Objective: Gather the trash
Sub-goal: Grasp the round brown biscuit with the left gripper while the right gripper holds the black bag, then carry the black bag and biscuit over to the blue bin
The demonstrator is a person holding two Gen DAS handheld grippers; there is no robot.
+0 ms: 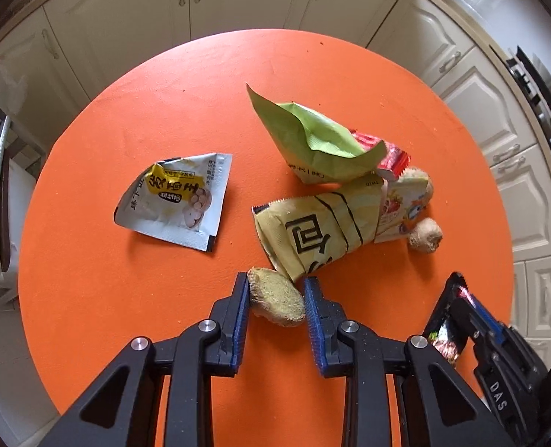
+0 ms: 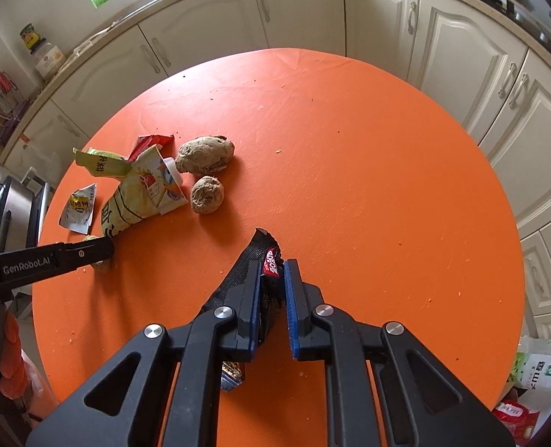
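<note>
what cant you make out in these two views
- Ginger piece in the left gripper: in the right wrist view a finger hides most of it.
- Black wrapper in the right gripper: its print is creased and partly behind the pads.
- Red wrapper: mostly under the green bag.
- Any trash bin: none in view.

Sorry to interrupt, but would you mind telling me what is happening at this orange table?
A person is clearing trash with two handheld grippers. The left gripper has its fingers around a ginger piece on the table, apparently touching both sides. The right gripper grips a black wrapper. Still lying on the table are a silver packet, a green bag, a yellow bag and two more lumps.
</note>
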